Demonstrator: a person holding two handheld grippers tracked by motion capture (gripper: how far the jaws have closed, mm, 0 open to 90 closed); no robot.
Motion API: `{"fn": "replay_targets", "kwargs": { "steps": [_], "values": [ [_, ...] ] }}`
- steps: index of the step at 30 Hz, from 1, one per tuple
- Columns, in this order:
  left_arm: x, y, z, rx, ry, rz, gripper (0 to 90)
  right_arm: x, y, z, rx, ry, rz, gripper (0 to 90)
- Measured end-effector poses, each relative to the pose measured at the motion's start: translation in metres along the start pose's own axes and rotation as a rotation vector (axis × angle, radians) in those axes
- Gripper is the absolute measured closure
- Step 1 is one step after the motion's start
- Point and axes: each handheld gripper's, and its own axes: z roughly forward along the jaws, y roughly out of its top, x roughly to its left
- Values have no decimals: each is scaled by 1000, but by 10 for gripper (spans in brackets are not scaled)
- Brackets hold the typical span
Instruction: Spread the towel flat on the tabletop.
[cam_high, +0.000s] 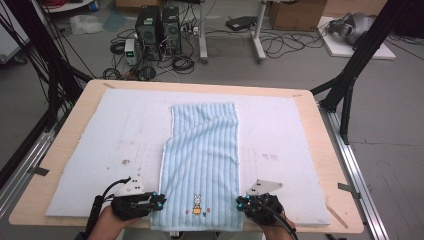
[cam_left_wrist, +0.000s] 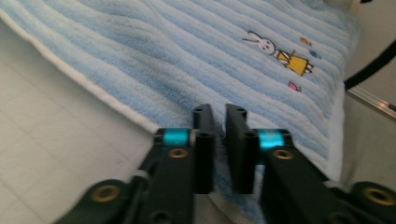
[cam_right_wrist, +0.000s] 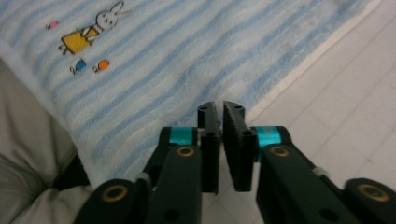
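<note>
Two hand-held grippers sat at the near end of a towel, one at each side. The left gripper (cam_left_wrist: 219, 114) had its black jaws drawn narrow, a slim gap between them, poised just over the towel's white-trimmed left edge; nothing appeared to be pinched between them. The right gripper (cam_right_wrist: 221, 108) matched it, jaws nearly together with a thin slit, hovering at the towel's right edge and gripping nothing that could be seen.

The light blue striped towel (cam_high: 205, 160) lay lengthwise down the middle of the mat, its near hem hanging slightly over the table's front edge. A small embroidered rabbit (cam_high: 197, 205) in a yellow dress sat near that hem. The cloth looked roughly flat but rumpled, with slanting wrinkles and a shifted far section. Judging from this, folding had not really started: both near corners were yet to be taken hold of, and every fold remained to be made.

Beneath lay a pale padded mat (cam_high: 100, 150) with faint stains, on a light wooden table (cam_high: 35, 200). Beyond it, a grey floor held computer towers (cam_high: 157, 30), tangled cables, cardboard boxes and black frame legs
</note>
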Motion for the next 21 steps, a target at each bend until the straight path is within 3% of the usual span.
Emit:
{"fn": "replay_targets", "kwargs": {
  "steps": [2, 4, 9, 13, 15, 18, 21],
  "values": [
    [7, 3, -3, -58, 38, -41, 579, -3, 2, -1, -59, 2, 31, 710],
    [16, 7, -8, -126, 61, -77, 539, -4, 6, 0, -88, -13, 35, 670],
    [38, 17, -12, -179, 104, -118, 462, -5, 18, 16, -124, -17, 15, 621],
    [60, 28, -8, -223, 128, -163, 445, -6, 35, 33, -118, 23, -9, 610],
    [71, 33, -4, -224, 148, -167, 443, -6, 42, 42, -109, 42, -25, 612],
    [90, 42, 4, -224, 173, -199, 432, -3, 47, 52, -73, 58, -55, 647],
    [101, 53, 7, -243, 195, -233, 424, -4, 49, 57, -42, 83, -84, 755]
  ]
}}
